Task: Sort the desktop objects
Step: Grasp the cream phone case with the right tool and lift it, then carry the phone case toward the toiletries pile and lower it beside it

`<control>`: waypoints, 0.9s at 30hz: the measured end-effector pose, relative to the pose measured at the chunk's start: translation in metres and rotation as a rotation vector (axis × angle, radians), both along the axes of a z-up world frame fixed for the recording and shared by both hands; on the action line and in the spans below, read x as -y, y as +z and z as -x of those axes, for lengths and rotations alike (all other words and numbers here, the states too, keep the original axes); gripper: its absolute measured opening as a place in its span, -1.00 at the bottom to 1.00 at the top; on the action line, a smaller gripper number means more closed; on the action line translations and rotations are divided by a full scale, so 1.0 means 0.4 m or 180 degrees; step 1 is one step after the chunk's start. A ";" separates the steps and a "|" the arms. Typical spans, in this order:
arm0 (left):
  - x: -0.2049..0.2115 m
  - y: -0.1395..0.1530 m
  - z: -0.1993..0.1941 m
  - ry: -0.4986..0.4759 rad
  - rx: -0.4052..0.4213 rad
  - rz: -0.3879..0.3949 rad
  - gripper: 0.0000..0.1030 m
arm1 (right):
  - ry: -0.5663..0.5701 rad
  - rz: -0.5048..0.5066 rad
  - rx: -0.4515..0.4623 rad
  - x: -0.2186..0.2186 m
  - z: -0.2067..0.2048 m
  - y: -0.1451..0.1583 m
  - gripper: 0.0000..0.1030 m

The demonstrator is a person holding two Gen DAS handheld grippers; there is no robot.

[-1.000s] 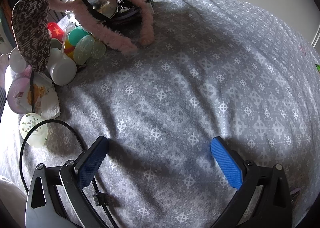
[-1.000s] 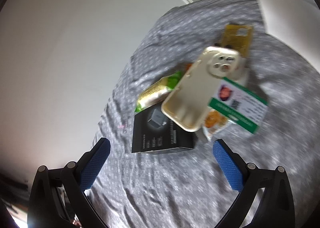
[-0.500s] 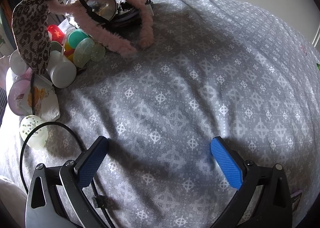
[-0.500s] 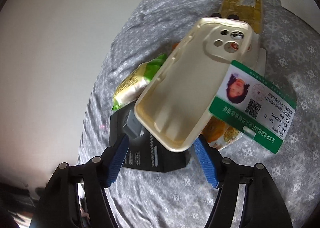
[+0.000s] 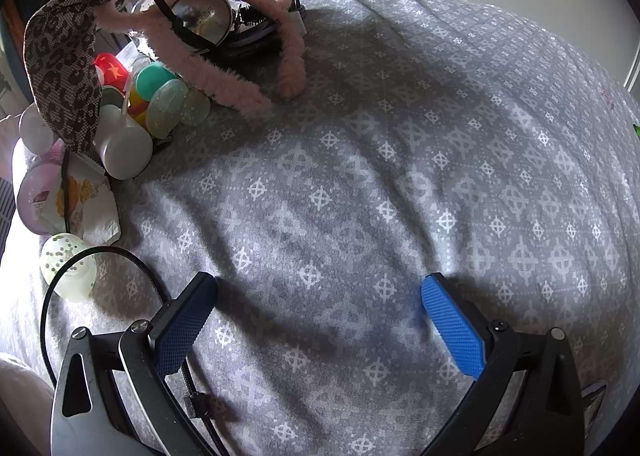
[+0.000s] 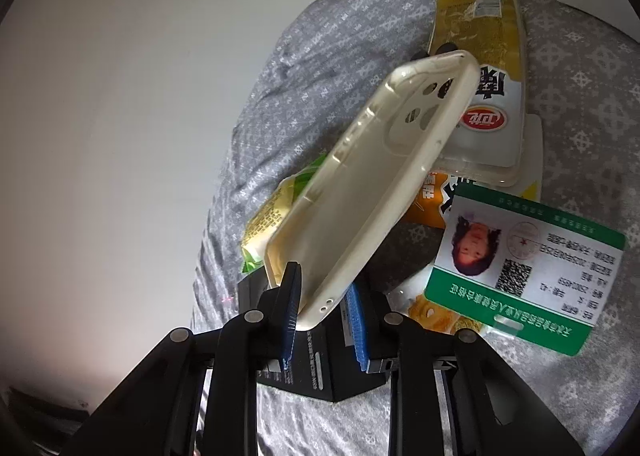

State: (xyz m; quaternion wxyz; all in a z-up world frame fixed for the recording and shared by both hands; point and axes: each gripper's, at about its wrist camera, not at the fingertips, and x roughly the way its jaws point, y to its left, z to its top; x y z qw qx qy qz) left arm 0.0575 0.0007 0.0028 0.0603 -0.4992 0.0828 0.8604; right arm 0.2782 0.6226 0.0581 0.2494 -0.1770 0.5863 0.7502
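Observation:
In the right wrist view a cream phone case (image 6: pixel 372 175) stands tilted on edge, its near end between the blue pads of my right gripper (image 6: pixel 322 308). The jaws are closing and the pads press its bottom edge. Under it lie a black box (image 6: pixel 320 368), a green and yellow snack packet (image 6: pixel 276 211), a yellow and white snack pack (image 6: pixel 484 67) and a green ID card (image 6: pixel 524 260). In the left wrist view my left gripper (image 5: pixel 320 320) hangs open over bare grey patterned cloth (image 5: pixel 400 159), nothing between its fingers.
At the far left of the left wrist view sits a pile: a pink fuzzy headband (image 5: pixel 224 71), a leopard-print headband (image 5: pixel 64 55), a round mirror (image 5: pixel 202 17), small coloured jars (image 5: pixel 160 95), a white jar (image 5: pixel 122 147) and a thin black headband (image 5: pixel 100 256). A white wall (image 6: pixel 120 95) runs along the cloth's far edge.
My right gripper moved in and down onto the pile and narrowed its jaws from wide apart to a pinch on the phone case, which tipped up on edge. The left gripper stayed put.

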 end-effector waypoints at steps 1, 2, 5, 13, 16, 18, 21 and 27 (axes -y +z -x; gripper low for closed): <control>0.000 0.000 0.000 -0.0001 -0.0001 -0.0002 0.99 | 0.0010 -0.0017 -0.0068 0.005 -0.007 0.011 -0.61; 0.000 0.000 0.000 -0.0001 -0.0001 -0.0003 0.99 | 0.0017 -0.0029 -0.0115 0.009 -0.010 0.020 -0.61; 0.000 0.001 0.001 0.0000 -0.0003 -0.0001 0.99 | 0.0054 -0.0075 -0.0246 0.038 -0.014 0.053 -0.61; -0.001 0.000 0.002 -0.0004 0.0010 0.0001 0.99 | 0.0657 -0.0306 -0.0343 0.202 0.045 0.173 -0.61; -0.004 -0.001 0.001 -0.0010 0.0015 0.0000 0.99 | 0.0998 -0.0493 -0.0327 0.291 0.099 0.234 -0.61; 0.000 0.000 -0.006 -0.0013 0.0015 -0.0012 0.99 | 0.1304 -0.0656 -0.0329 0.376 0.146 0.286 -0.61; 0.001 -0.001 -0.014 -0.0035 0.0012 -0.0026 0.99 | 0.1781 -0.0842 -0.0503 0.514 0.222 0.364 -0.61; 0.004 -0.006 -0.013 -0.0043 0.0019 -0.0050 0.99 | 0.2530 -0.1047 -0.0595 0.813 0.387 0.456 -0.62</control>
